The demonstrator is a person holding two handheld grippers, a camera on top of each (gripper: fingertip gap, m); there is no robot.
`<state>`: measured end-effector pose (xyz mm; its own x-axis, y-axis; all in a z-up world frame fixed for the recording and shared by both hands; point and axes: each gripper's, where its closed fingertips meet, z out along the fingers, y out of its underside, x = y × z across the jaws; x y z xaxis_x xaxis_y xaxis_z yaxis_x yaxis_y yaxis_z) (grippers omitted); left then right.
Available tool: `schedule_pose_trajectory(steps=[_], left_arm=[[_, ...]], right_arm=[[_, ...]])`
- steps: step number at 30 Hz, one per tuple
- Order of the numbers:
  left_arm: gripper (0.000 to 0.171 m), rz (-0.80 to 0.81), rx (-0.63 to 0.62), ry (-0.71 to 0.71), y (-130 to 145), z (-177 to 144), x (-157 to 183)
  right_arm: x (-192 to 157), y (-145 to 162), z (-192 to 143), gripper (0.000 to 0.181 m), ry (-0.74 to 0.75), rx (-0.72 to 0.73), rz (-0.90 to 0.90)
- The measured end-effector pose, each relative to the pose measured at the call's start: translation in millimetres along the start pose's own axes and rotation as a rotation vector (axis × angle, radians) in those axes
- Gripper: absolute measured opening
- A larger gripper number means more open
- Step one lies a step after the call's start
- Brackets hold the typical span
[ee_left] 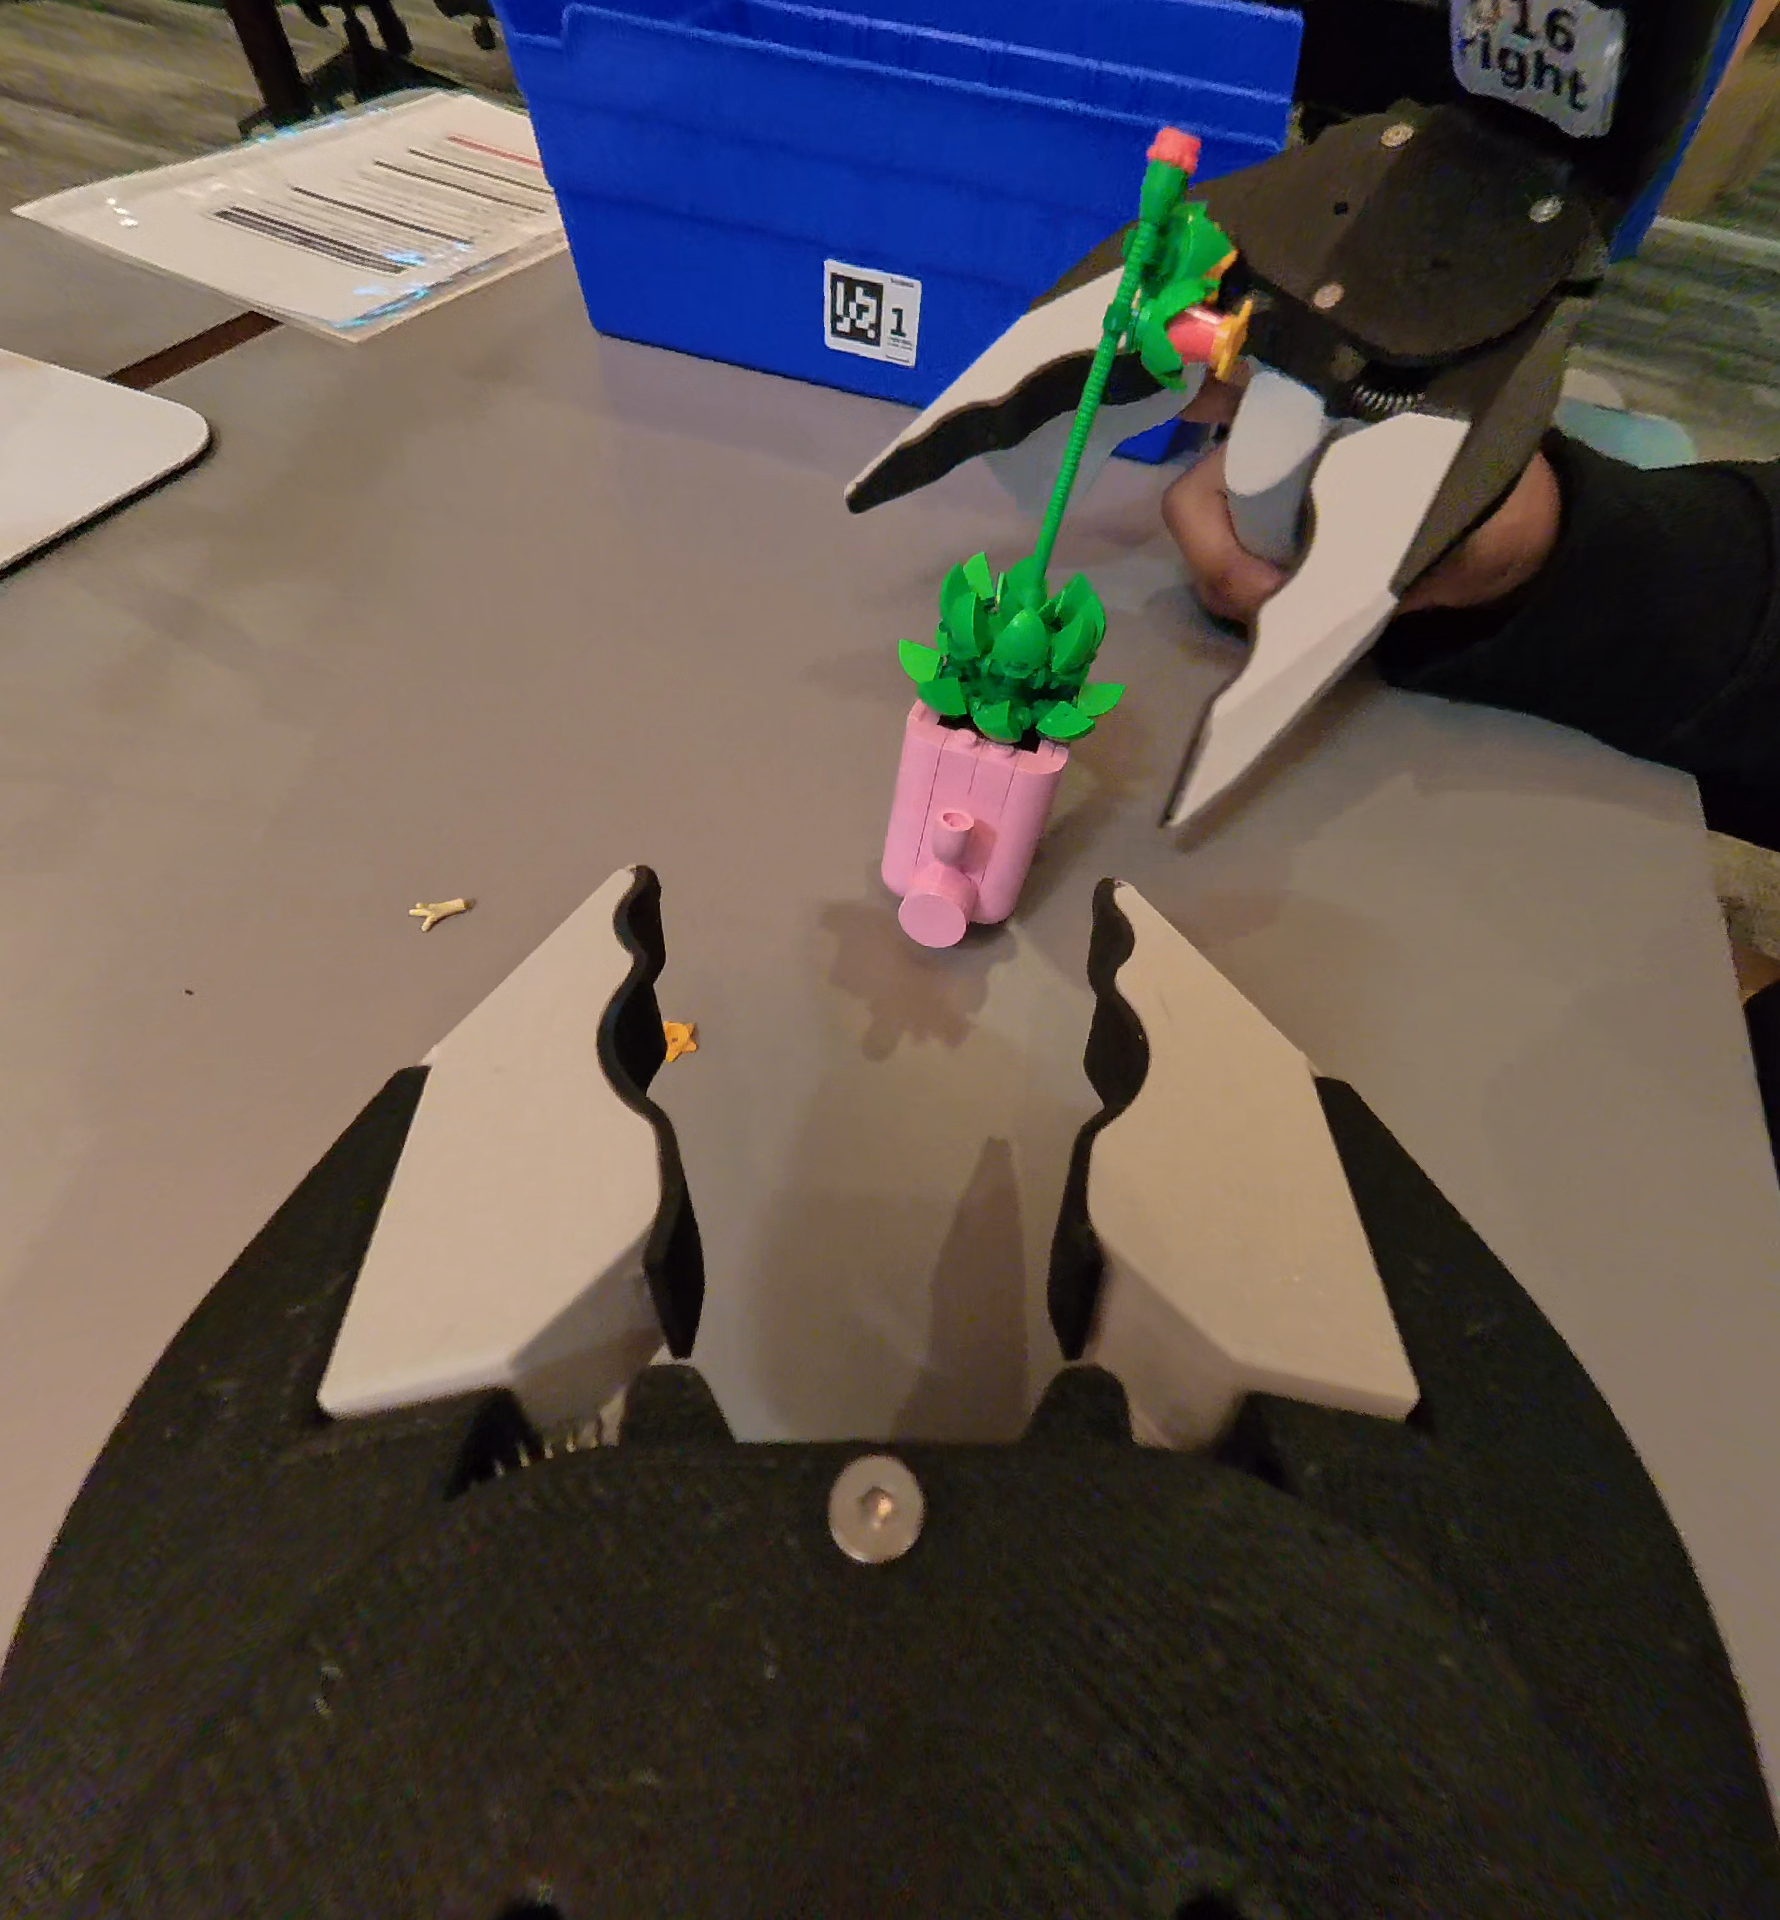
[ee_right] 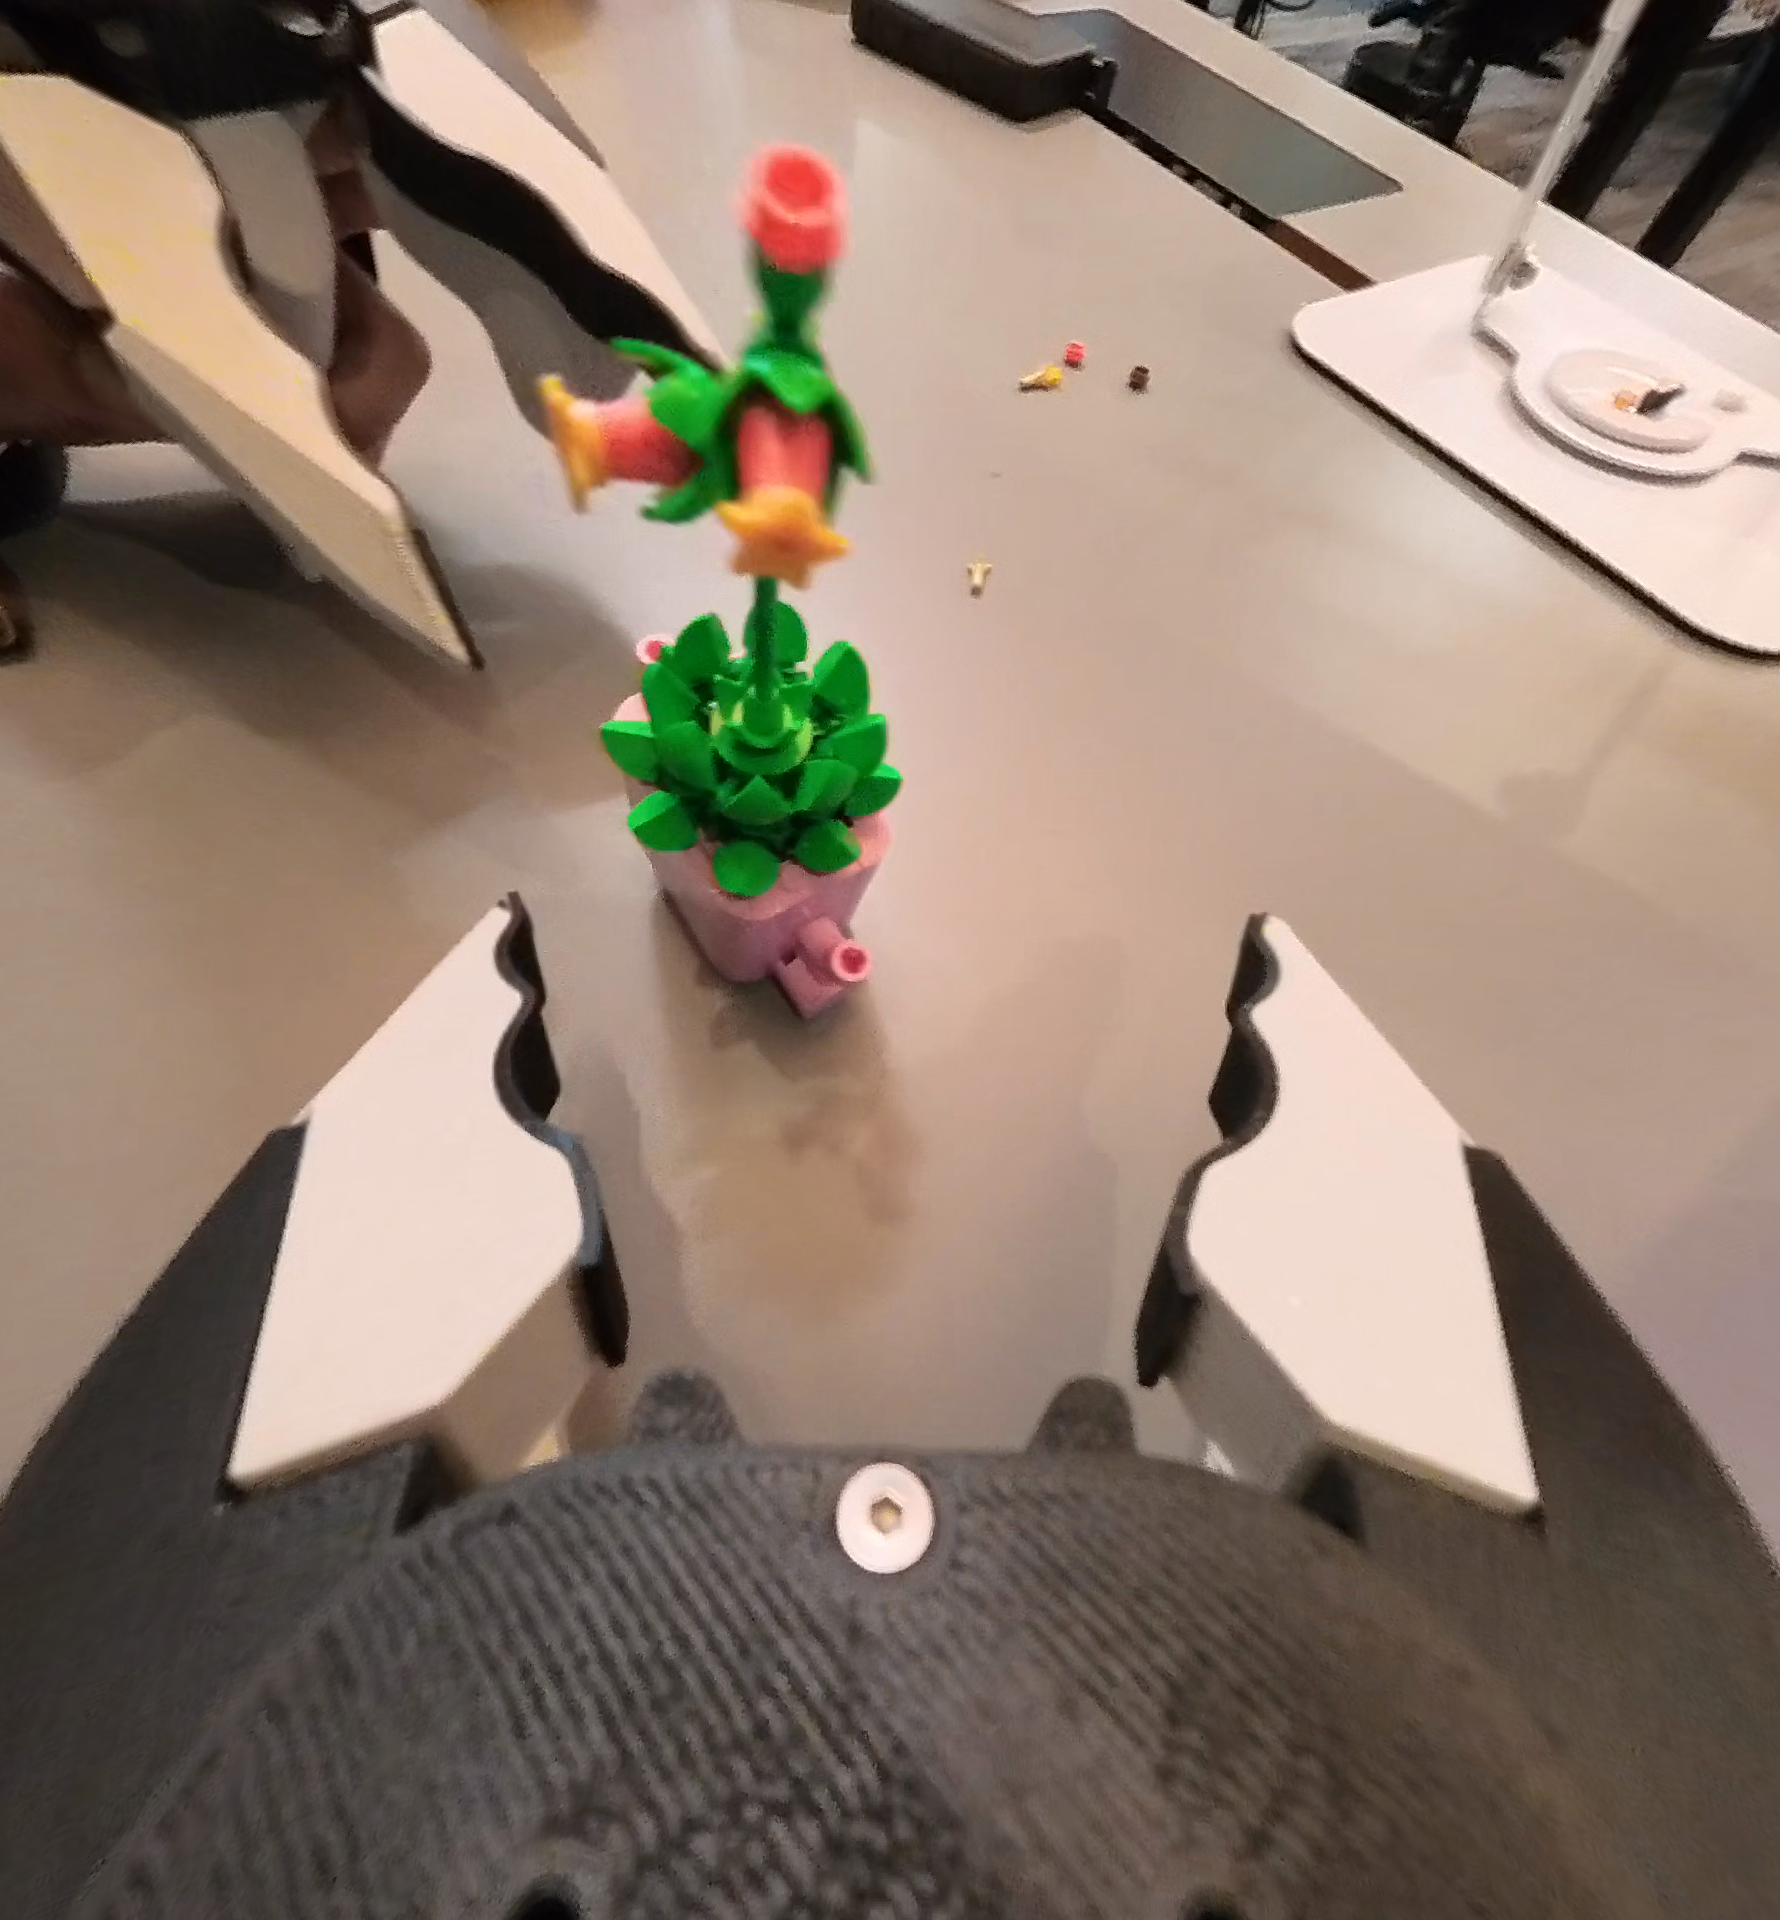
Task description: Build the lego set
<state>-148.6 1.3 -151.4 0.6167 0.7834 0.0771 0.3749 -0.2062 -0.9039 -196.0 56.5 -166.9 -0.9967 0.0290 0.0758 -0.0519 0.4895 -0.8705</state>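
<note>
A lego plant stands on the grey table (ee_left: 346,644): a pink pot (ee_left: 969,810), a cluster of green leaves (ee_left: 1016,655), and a thin green stem (ee_left: 1078,426) with pink and orange flowers (ee_left: 1192,312) at the top. My left gripper (ee_left: 878,891) is open and empty, just short of the pot. My right gripper (ee_right: 883,923) is open and empty, close in front of the pot (ee_right: 761,914). In the right wrist view the flowers (ee_right: 761,447) are blurred. Each gripper shows open in the other's view, on the far side of the plant.
A blue bin (ee_left: 865,156) stands behind the plant, with laminated papers (ee_left: 325,208) to its left. A white stand base (ee_right: 1592,499) sits at the right. Small loose pieces lie on the table: a tan one (ee_left: 439,912), an orange one (ee_left: 678,1039), several more (ee_right: 1073,364).
</note>
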Motion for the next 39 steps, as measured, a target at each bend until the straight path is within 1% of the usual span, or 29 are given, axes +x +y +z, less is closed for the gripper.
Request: schedule_pose_trajectory(steps=[2, 6, 10, 14, 17, 19, 22, 25, 27, 28, 30, 31, 33, 34, 35, 37, 38, 39], left_arm=[[0.082, -0.002, -0.014, -0.004, 1.9, 1.6, -1.0], [0.082, -0.017, 0.002, -0.005, 0.2, 0.0, -2.5], [0.084, -0.027, 0.003, -0.004, 0.3, 0.0, -3.4], [0.084, -0.020, -0.020, -0.015, 3.3, 2.6, -3.9], [0.084, -0.031, -0.015, -0.032, 2.8, 2.0, -7.1], [0.084, -0.034, 0.014, -0.044, -0.7, -1.1, -9.8], [0.081, -0.051, 0.072, -0.106, -6.7, -9.3, -22.4], [0.074, -0.098, 0.146, -0.215, -16.4, -22.7, -48.2], [0.071, -0.120, 0.174, -0.323, -29.1, -32.7, -72.2], [0.065, -0.119, 0.178, -0.382, -37.7, -36.3, -85.3], [0.067, -0.099, 0.138, -0.508, -56.5, -38.8, -114.2], [0.071, -0.084, 0.103, -0.563, -67.2, -36.6, -129.1], [0.079, -0.045, 0.052, -0.650, -93.5, -25.7, -158.0], [0.082, -0.020, 0.051, -0.683, -110.2, -18.0, -171.8], [0.085, -0.001, 0.059, -0.716, -127.5, -10.0, -185.5], [0.099, 0.018, 0.072, -0.800, -160.5, 4.0, -212.2], [0.103, 0.026, 0.095, -0.845, -177.2, 11.1, -223.4], [0.101, 0.029, 0.123, -0.876, -192.1, 20.4, -232.3]], right_arm=[[-7.2, -0.5, -0.7, 0.133, -0.039, 0.005, -0.024], [-11.8, -1.5, -6.2, 0.131, -0.103, 0.027, -0.013], [-8.7, -11.1, -16.4, 0.123, -0.139, 0.110, 0.042], [-2.8, -19.9, -25.9, 0.119, -0.155, 0.190, 0.099], [2.6, -23.9, -30.6, 0.115, -0.153, 0.230, 0.138], [5.8, -25.5, -32.4, 0.113, -0.149, 0.247, 0.158], [11.9, -26.7, -34.0, 0.111, -0.130, 0.263, 0.188], [17.0, -27.4, -35.3, 0.110, -0.112, 0.275, 0.211], [19.4, -27.7, -36.0, 0.108, -0.102, 0.281, 0.222], [20.4, -27.8, -36.3, 0.108, -0.099, 0.283, 0.226], [22.8, -27.8, -36.5, 0.107, -0.085, 0.286, 0.234], [23.6, -27.6, -36.4, 0.106, -0.082, 0.286, 0.238], [25.0, -27.1, -35.9, 0.106, -0.078, 0.282, 0.246], [25.2, -27.0, -35.6, 0.106, -0.077, 0.280, 0.248], [25.1, -26.9, -35.6, 0.106, -0.076, 0.280, 0.247], [25.0, -26.9, -35.4, 0.105, -0.071, 0.279, 0.242], [24.7, -26.6, -35.2, 0.105, -0.070, 0.277, 0.239], [24.3, -26.4, -34.8, 0.104, -0.068, 0.274, 0.235]])
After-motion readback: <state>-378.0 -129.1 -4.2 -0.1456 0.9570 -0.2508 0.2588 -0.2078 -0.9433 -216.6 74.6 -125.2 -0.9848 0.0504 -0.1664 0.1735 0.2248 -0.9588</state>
